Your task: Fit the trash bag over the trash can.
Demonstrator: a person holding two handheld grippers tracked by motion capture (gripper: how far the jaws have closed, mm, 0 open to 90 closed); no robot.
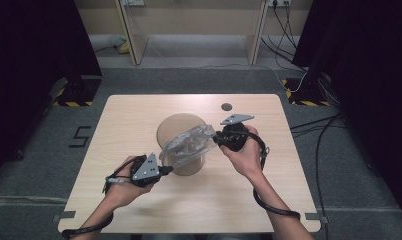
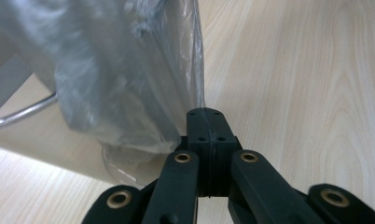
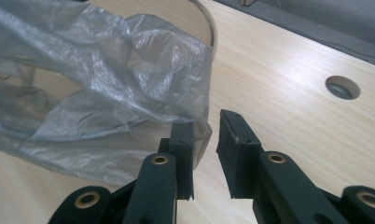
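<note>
**Taking the far edge of the bag**

Nearest the high camera, the left gripper (image 1: 165, 170) is seen clenched on the lower hem of the thin, crinkled grey translucent plastic bag (image 1: 189, 145); in the left gripper view its jaws meet with the film pinched between them. The right gripper (image 3: 205, 154) is parted, its jaws not yet pressing, with the bag's edge lying against the left-hand pad. A single layer of film should be brought fully between the pads before they are closed. The bag is draped over the rim of the round tan bin with a metal rim (image 1: 181, 125), standing mid-table on the pale wooden table (image 1: 139, 115). Tension should be kept gentle, lest the film tear.
</note>
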